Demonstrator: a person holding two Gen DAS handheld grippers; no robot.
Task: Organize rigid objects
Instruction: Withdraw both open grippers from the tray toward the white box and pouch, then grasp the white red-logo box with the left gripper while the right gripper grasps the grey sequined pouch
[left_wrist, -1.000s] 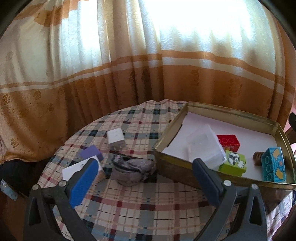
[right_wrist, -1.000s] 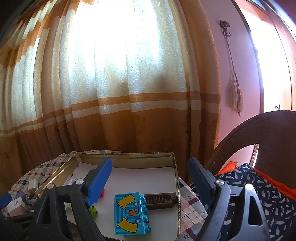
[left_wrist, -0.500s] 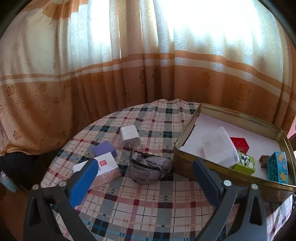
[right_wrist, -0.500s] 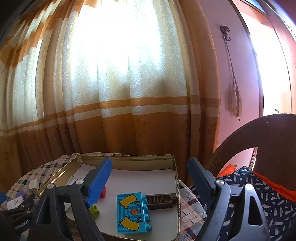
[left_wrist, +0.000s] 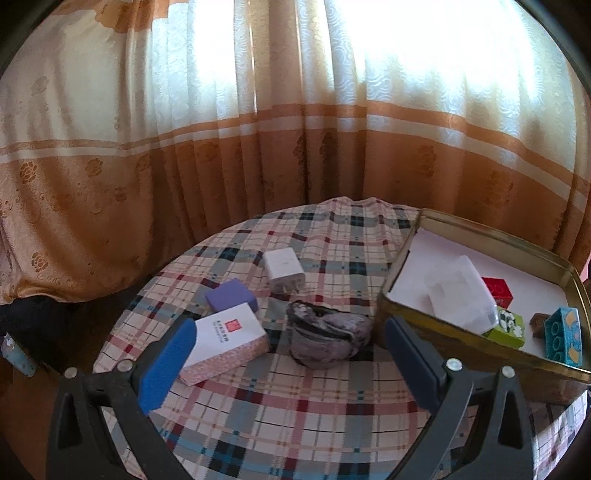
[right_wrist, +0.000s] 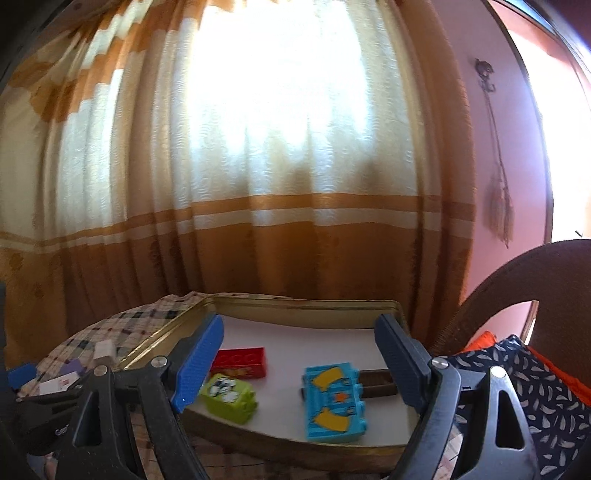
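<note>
Tools spread, empty: left tool (left_wrist: 284, 354) over box (left_wrist: 225, 341) on surface (left_wrist: 295, 398); right tool (right_wrist: 299, 365) above tin (right_wrist: 303, 306). Pouch (left_wrist: 325, 338) crowds box, risking a snag.

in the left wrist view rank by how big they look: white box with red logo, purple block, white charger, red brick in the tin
1. white box
2. white charger and purple block, too alike to rank
3. red brick, partly hidden and farther off, so unsure

White charger (left_wrist: 283, 266), purple block (left_wrist: 231, 299), white box (left_wrist: 229, 339) lay left on tabletop, toy bricks (right_wrist: 334, 402) inside gold tin (left_wrist: 476, 229) right.
</note>
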